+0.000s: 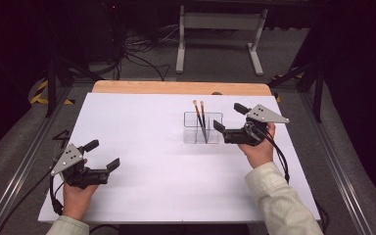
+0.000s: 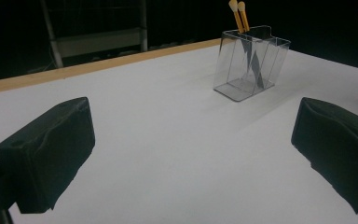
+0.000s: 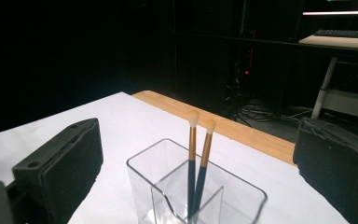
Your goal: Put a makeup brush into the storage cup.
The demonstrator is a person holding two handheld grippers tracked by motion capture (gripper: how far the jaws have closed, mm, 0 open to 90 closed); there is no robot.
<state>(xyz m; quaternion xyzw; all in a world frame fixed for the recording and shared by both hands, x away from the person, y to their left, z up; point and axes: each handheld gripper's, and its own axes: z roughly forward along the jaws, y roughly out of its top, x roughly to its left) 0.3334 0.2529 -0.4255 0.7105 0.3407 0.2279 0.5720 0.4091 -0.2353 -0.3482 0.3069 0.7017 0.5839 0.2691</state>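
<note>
Both brushes (image 1: 200,117) stood upright in the clear holder (image 1: 203,128), so you had finished placing; your right gripper (image 1: 227,118) and left gripper (image 1: 103,155) were wide open, empty.

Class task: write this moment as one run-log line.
brushes: two, upright in clear holder | right gripper: open, beside holder | left gripper: open, empty

Overhead light on white counter (image 1: 142,147): bright, even, slightly washed out. Surroundings near black in all views. Soft, faint shadows under clear holder (image 2: 249,63). High view low-res, mildly soft. Gripper views: near fingers (image 3: 60,172) blurred, dark; bkgd dim, grainy.
</note>
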